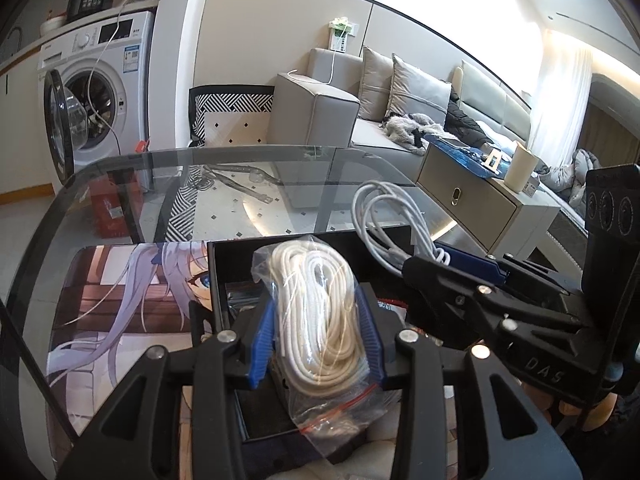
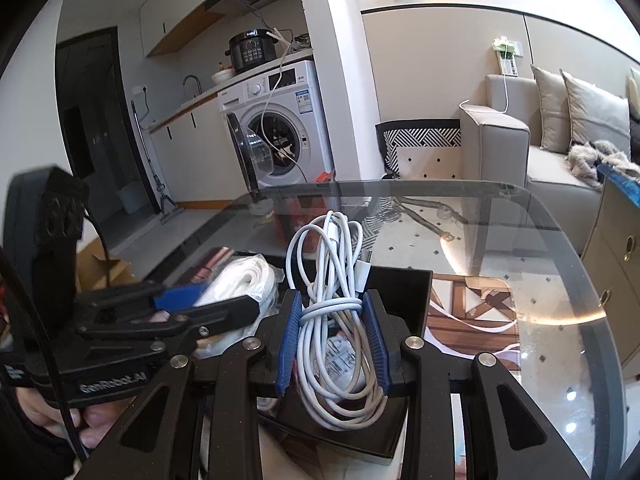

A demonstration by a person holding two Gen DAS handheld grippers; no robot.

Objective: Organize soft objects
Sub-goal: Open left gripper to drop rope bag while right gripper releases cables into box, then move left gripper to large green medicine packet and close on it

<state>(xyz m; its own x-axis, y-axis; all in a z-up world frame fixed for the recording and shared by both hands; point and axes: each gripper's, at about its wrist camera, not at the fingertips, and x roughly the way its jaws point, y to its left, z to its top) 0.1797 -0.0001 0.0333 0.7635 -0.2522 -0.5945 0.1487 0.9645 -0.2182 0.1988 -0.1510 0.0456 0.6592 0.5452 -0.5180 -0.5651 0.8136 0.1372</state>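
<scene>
Placing is the step in hand: the left gripper point(image 1: 318, 340) jaws flank the bagged white rope point(image 1: 320, 312) over the black box point(image 1: 224, 272), the right gripper point(image 2: 334, 344) pinches the white cable bundle point(image 2: 336, 300), which next needs lowering inside.

Beyond my glass bench point(image 1: 120, 168) stood a washing machine point(image 1: 100, 92) with its door open, a grey sofa point(image 1: 320, 112) and a low cabinet point(image 1: 480, 204).

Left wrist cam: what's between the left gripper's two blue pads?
The bagged white rope coil, over the black box; left gripper pads flank it, left wrist view.
</scene>
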